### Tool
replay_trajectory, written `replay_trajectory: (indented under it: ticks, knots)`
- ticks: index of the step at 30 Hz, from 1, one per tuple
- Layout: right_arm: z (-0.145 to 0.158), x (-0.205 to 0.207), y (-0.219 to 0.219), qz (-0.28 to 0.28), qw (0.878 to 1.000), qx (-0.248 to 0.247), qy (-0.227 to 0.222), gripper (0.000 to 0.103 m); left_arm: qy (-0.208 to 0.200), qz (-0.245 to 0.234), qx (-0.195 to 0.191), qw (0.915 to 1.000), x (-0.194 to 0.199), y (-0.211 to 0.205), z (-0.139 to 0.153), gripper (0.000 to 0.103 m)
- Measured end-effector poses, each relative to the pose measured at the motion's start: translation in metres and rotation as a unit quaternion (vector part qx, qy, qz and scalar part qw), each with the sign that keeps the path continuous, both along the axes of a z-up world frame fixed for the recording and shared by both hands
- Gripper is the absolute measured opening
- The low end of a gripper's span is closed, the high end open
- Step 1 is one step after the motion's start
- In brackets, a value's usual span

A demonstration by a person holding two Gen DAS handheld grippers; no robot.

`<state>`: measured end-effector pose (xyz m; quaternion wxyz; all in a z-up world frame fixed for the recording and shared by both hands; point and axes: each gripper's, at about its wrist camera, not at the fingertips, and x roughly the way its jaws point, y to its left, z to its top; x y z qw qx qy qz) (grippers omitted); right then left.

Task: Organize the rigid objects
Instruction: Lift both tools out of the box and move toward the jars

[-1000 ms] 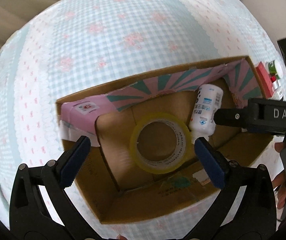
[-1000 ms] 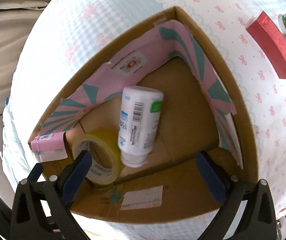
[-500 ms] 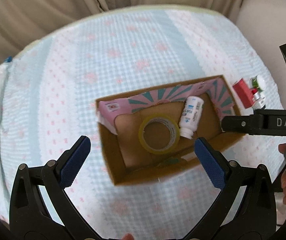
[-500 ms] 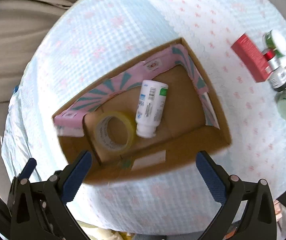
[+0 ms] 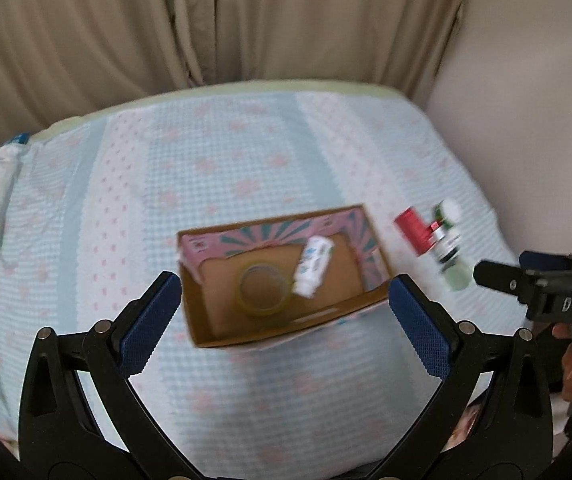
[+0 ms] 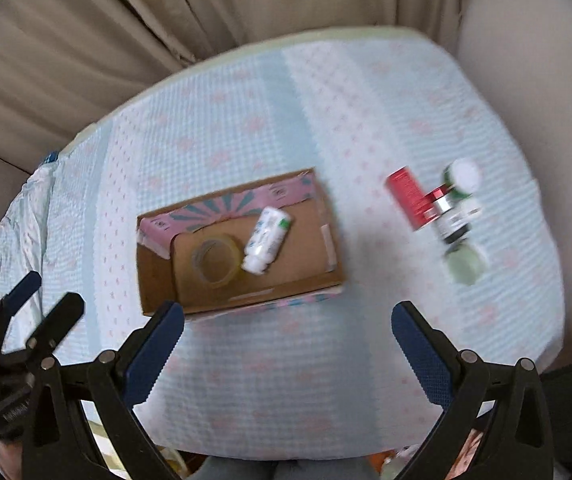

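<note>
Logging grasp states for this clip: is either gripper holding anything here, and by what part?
Nothing is held. The left gripper and right gripper are both open and empty above the bed; the tape roll and white bottle lie in the cardboard box.

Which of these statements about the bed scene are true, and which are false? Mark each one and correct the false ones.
1. The tape roll lies inside the cardboard box. True.
2. The white bottle stands upright in the box. False: it lies on its side.
3. The red box is inside the cardboard box. False: it lies on the bedspread, to the right of the box.
4. Both the left gripper and the right gripper have open, empty jaws. True.
5. A curtain hangs behind the bed. True.
</note>
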<state>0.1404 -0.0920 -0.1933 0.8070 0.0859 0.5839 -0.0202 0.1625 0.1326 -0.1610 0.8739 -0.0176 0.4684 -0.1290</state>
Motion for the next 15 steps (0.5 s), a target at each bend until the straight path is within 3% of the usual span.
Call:
replay_trajectory:
  ticks: [7,12,15]
  knots:
    - [0.029,-0.030,-0.063,0.009,0.998,-0.033,-0.047,0.103,-0.015,0.012,0.003,0.9998,-0.010,-0.049,0.027,0.103]
    - [0.029,-0.035,-0.117,0.035,0.997,-0.044,-0.057,0.103,-0.031,0.049,0.040,0.9976,-0.005,-0.107,0.031,0.103]
    - [0.021,-0.029,-0.154,0.061,0.995,-0.052,-0.056,0.103,-0.028,0.066,0.040,0.9966,0.004,-0.145,0.029,0.103]
